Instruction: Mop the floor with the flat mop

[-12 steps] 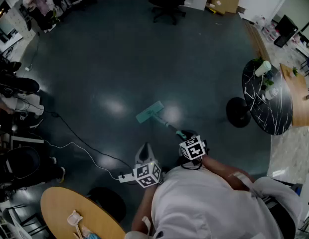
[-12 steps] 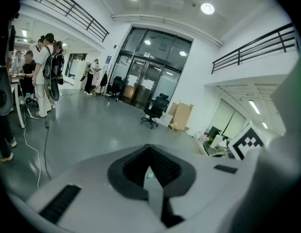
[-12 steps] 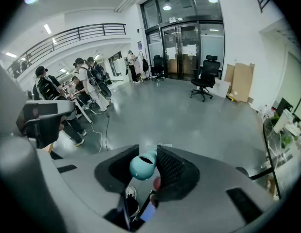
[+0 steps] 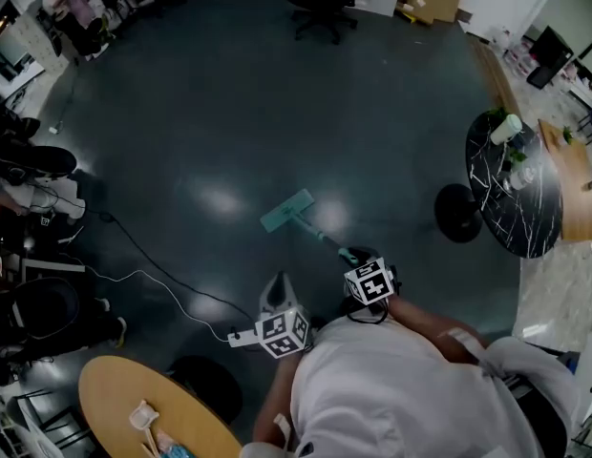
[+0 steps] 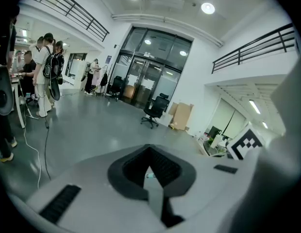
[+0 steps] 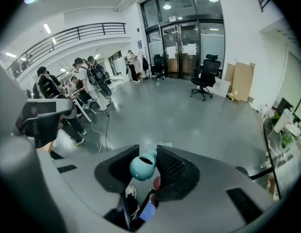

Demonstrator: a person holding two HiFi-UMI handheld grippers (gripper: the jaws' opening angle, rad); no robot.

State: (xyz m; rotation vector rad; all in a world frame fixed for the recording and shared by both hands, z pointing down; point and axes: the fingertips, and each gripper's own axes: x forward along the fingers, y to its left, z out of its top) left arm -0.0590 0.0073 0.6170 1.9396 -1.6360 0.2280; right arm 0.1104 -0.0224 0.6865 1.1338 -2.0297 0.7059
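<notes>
1. Floor (image 4: 239,103) ahead: broad open stretch.
2. Left: white cable (image 4: 138,276) trailing across it.
3. Right: black round table (image 4: 525,222), dark stool (image 4: 456,214) just beside.
4. Far end: office chair (image 4: 320,8).

Wide hall, dark teal glossy floor (image 4: 229,113) with pale light reflections. Black wheeled office chair (image 4: 320,8) at far side. Brown cardboard boxes (image 6: 242,81) against white wall. Tall black-framed glass entrance doors (image 6: 189,33). Black balcony railing (image 6: 77,33) along upper level. Round recessed ceiling lights (image 5: 207,8), lit. Round black white-veined surface (image 4: 511,194) at right, white cup (image 4: 504,130) on it. Long wooden surface (image 4: 568,184) just beside. Round light-wood surface (image 4: 115,389) near left. Thin white cable (image 4: 134,277) across floor. Standing people (image 6: 87,76) by desks, left.
</notes>
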